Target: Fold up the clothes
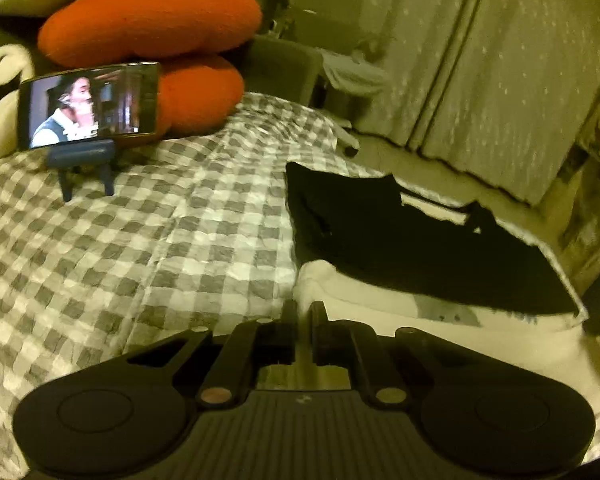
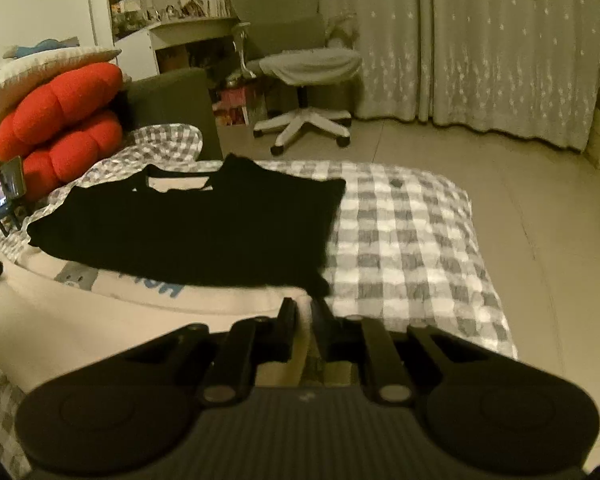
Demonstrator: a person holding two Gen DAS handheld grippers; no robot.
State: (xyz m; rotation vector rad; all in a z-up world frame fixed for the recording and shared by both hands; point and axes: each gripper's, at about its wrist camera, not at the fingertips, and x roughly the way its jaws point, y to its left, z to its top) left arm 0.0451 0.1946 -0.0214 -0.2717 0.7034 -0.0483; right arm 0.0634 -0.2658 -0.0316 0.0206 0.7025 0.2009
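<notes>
A white garment [image 1: 380, 314] [image 2: 100, 308] with a blue print and a grey cartoon lies flat on the checkered bed cover [image 1: 140, 240] [image 2: 412, 240]. A folded black garment [image 1: 400, 240] [image 2: 196, 224] rests on top of it, covering its far part. My left gripper [image 1: 304, 314] sits at the white garment's left near corner, its jaws almost together with the white cloth between them. My right gripper [image 2: 304, 312] is at the right near corner, its jaws likewise pressed close on the white hem.
A phone on a blue stand [image 1: 92, 108] [image 2: 0, 196] plays video near red cushions [image 1: 148, 20] [image 2: 60, 120] at the bed's head. An office chair [image 2: 304, 80] and curtains [image 2: 480, 40] stand beyond. The bed edge drops to the tiled floor [image 2: 540, 220] on the right.
</notes>
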